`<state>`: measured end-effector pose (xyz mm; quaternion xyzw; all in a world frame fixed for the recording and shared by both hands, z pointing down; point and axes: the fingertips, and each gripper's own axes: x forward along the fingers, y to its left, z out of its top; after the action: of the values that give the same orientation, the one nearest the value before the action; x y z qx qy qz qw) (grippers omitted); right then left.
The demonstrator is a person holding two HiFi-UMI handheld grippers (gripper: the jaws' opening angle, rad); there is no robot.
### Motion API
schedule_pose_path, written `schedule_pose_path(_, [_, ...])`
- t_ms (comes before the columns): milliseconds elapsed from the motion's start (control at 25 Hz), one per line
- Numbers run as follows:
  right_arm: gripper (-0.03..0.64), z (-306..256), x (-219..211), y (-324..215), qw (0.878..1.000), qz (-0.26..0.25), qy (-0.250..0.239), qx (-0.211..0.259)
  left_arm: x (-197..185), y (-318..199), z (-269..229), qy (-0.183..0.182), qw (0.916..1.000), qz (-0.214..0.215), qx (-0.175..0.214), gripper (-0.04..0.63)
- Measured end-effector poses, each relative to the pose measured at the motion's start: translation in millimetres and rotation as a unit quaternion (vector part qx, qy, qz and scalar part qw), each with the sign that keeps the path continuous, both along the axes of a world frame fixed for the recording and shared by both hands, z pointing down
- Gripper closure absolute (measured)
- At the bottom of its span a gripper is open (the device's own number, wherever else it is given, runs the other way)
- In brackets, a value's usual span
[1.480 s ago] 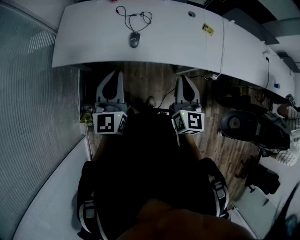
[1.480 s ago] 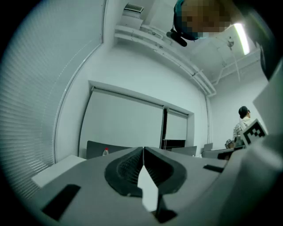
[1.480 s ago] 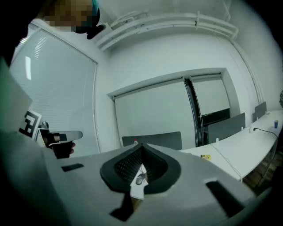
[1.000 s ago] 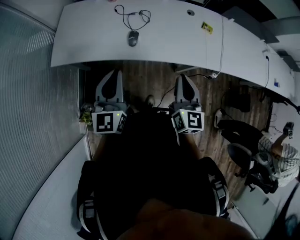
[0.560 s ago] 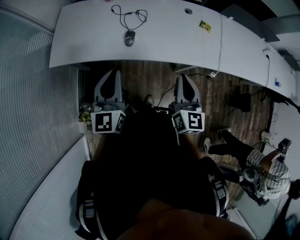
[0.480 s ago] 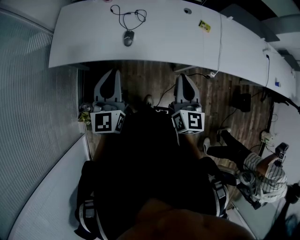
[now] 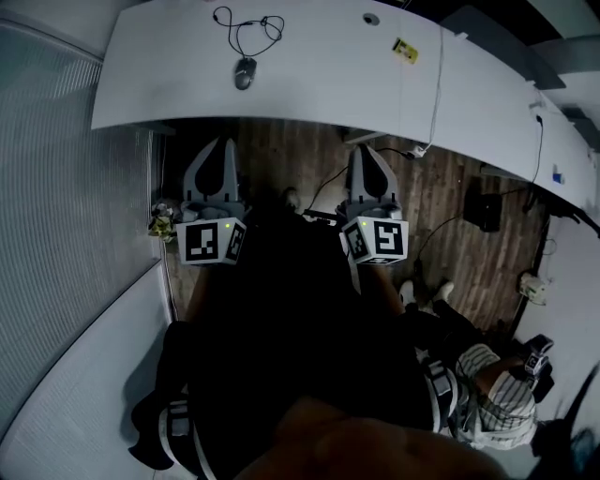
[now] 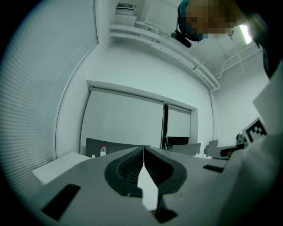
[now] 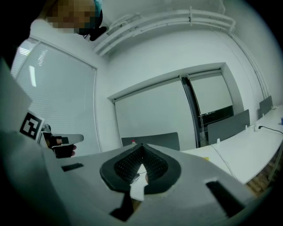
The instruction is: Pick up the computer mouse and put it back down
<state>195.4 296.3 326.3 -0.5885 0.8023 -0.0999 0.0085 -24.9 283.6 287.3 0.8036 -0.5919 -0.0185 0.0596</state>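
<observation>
Big white desk (image 7: 328, 84) across the top of the head view, smooth and matte, its curved front edge over a dark plank floor (image 7: 300, 164). Short of that edge, both tools hang level. The left gripper (image 7: 222, 142) has its jaws pressed together on nothing, ribbed dark pads meeting in a seam in its own view (image 8: 143, 149). The right gripper (image 9: 141, 146) is the same story, closed and empty (its tip sits at (image 7: 366, 150) from above).

Now the key bit: the computer mouse (image 7: 244, 73) lies on the desk just past the edge, straight ahead of the left gripper and a touch to its right. So the left is clearly nearer. It's a small, rounded, dark grey oval, its long axis pointing away from the person. Its thin black cable (image 7: 246, 23) loops loosely beyond it.
</observation>
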Motion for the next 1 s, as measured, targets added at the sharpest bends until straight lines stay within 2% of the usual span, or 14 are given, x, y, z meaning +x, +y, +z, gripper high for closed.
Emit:
schedule_pose_path(200, [0.618,0,16,-9,1.0,-0.01,0.001,0.007,11,1,6,-0.008,0.9998,-0.013,-0.012,0.588])
schedule_pose_path(560, [0.618,13,12,-30,1.0,-0.016,-0.007,-0.006,13,-24,19,-0.013,0.9996,-0.011,-0.021,0.588])
schedule_pose_path(1000, [0.618,17,-9,-94,1.0,-0.008,0.005,-0.01,-8,-91,40,-0.015,0.9986,-0.006,-0.051,0.588])
